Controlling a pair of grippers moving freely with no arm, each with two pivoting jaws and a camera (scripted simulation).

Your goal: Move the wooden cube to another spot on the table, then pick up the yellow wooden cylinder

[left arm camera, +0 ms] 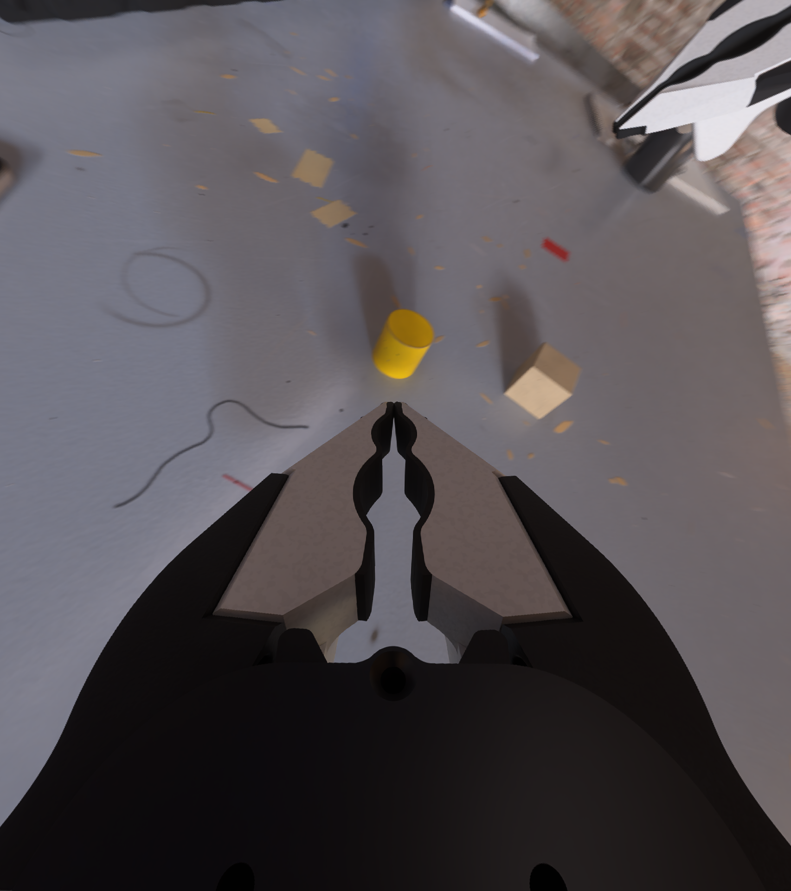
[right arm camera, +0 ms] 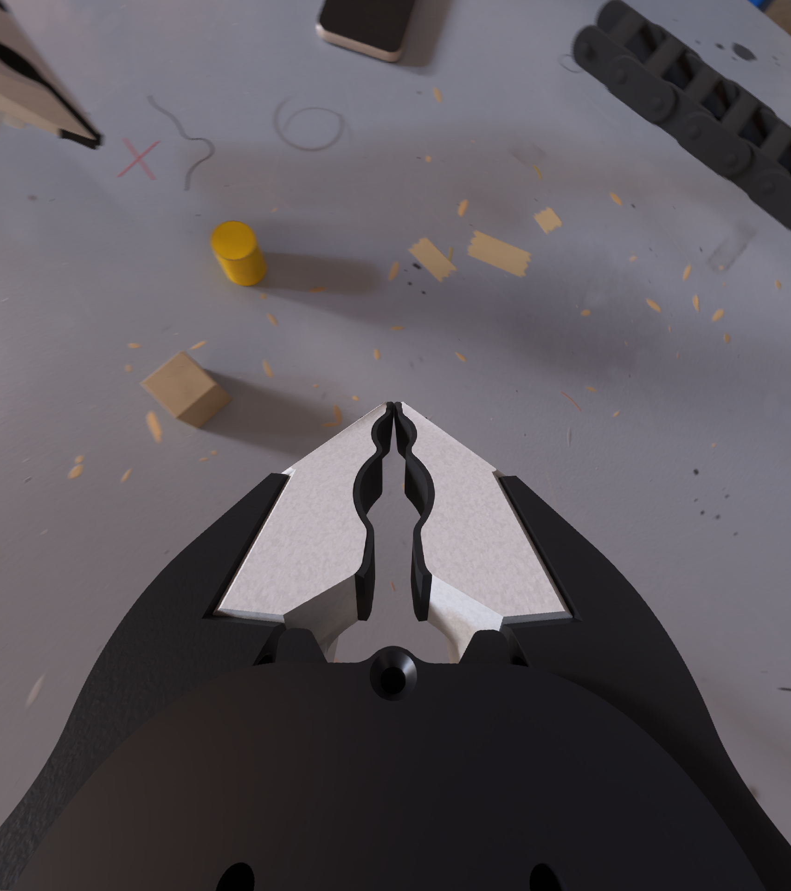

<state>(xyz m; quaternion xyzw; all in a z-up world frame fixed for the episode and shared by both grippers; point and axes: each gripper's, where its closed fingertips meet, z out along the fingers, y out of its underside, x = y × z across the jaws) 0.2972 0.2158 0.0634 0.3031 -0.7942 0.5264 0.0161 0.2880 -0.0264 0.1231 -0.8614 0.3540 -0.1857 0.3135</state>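
Currently, both task pieces are being carried by the pale grey, chip-strewn tabletop [right arm camera: 576, 434], and neither is being touched. Taking the short yellow wooden cylinder [left arm camera: 403, 343] [right arm camera: 238, 259] as the landmark: it is standing upright, and the small light-tan wooden cube [left arm camera: 543, 381] [right arm camera: 186, 388] is resting near it, apart from it, on the side towards the right hand-held gripper.

The left hand-held gripper [left arm camera: 394, 404] is being held above the tabletop just short of the cylinder, its fingertips pressed together with nothing between them. The right hand-held gripper [right arm camera: 394, 403] is likewise being held with its tips together and empty, beyond the cube from the cylinder, close to the cube but not touching it.

Farther from the cylinder, strips of beige tape [right arm camera: 498, 253] are lying flat, a dark-screened phone [right arm camera: 364, 29] is lying well beyond it, and a black plastic link chain [right arm camera: 711, 120] is stretching along the far edge. A pencilled circle [right arm camera: 311, 126] and a squiggle [right arm camera: 191, 144] are marked between the cylinder and the phone.
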